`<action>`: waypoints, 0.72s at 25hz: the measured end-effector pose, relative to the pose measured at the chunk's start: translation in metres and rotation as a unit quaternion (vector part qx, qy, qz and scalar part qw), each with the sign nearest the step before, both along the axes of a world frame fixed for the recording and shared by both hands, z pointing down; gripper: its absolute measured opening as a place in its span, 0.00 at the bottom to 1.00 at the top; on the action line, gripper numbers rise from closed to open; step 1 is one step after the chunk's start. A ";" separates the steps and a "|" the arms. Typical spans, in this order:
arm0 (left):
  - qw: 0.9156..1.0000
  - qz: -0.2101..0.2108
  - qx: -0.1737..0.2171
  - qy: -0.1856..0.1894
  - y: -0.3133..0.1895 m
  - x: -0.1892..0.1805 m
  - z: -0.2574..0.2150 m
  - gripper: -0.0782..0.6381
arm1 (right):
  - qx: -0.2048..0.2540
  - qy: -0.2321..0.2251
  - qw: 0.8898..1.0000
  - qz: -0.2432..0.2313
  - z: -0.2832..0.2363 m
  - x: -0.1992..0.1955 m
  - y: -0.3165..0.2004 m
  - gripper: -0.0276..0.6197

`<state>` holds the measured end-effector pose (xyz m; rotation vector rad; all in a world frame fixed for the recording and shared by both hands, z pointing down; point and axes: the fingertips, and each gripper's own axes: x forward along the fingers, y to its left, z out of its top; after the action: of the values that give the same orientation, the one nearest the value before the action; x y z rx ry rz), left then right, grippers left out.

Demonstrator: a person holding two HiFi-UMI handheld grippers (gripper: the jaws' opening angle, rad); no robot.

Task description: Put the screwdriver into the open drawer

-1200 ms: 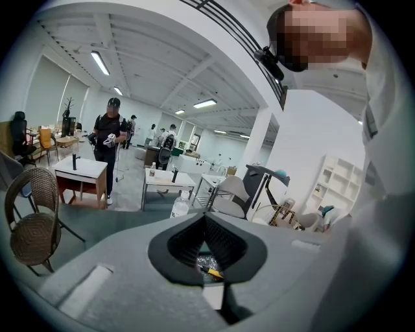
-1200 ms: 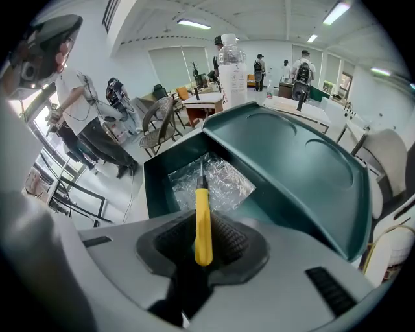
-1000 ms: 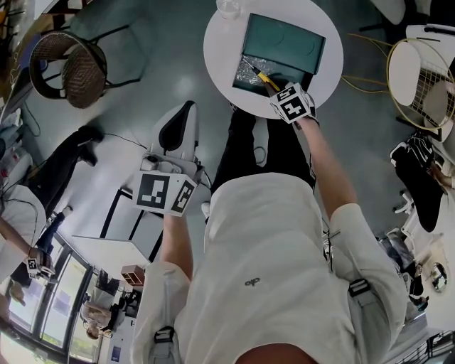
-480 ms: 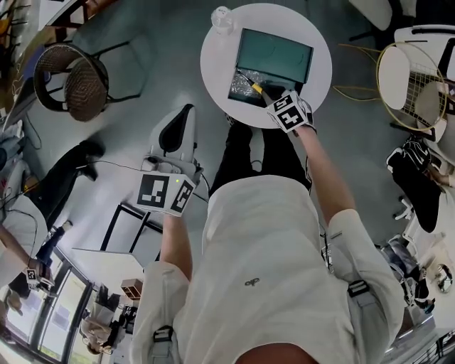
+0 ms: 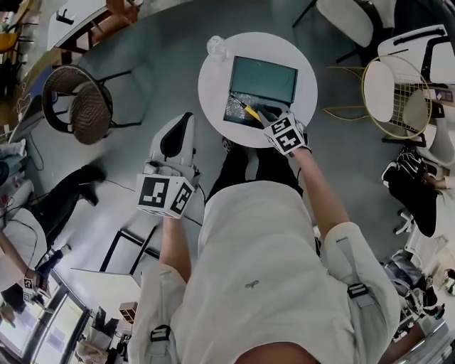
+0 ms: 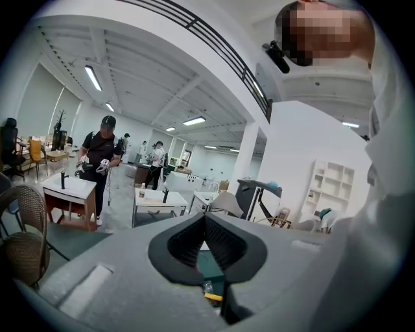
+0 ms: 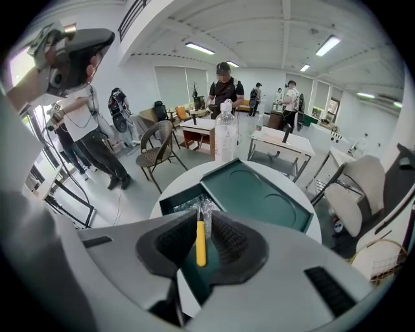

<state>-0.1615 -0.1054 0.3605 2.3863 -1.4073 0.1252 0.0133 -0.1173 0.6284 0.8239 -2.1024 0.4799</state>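
R gripper (image 7: 202, 219) clamps yellow screwdriver (image 7: 200, 244), tip over open drawer (image 7: 170, 202). L gripper (image 6: 204, 222) closed, empty, well away from drawer. Placing step; next: lower in, let go.

Open-plan office with a grey polished floor (image 5: 163, 64). The round white surface (image 5: 213, 78) sits top-centre in head view. Brown wicker chair (image 5: 75, 96) is off its left edge, gold wire-frame chair (image 5: 391, 89) with a white seat pad off its right edge, white chair (image 5: 352, 18) further back. Window glazing (image 5: 50, 327) in the bottom-left corner. White ceiling with strip lights (image 7: 200, 48), white walls, white column (image 6: 249, 159). Black railing (image 6: 214, 45) runs along the upper level. White shelf unit (image 6: 332, 185) on the far wall. Several white desks (image 7: 285, 142), one on brown legs (image 6: 68, 189). People (image 7: 224, 84) stand at the back, pale blinds (image 7: 172, 84) behind them.
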 end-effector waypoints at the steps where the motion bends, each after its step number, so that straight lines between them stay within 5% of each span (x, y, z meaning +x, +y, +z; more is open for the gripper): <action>1: 1.000 0.001 0.004 0.001 0.001 -0.001 -0.002 0.12 | 0.003 -0.004 1.000 0.003 -0.006 -0.002 0.002 0.16; 18: 0.999 -0.002 0.054 -0.005 0.003 -0.009 -0.042 0.12 | 0.134 -0.084 0.987 0.034 -0.151 -0.013 -0.014 0.13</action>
<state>-0.1709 -0.1026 0.3188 2.4734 -1.4573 0.0618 0.0007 -0.1311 0.4773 1.0432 -2.3341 0.3135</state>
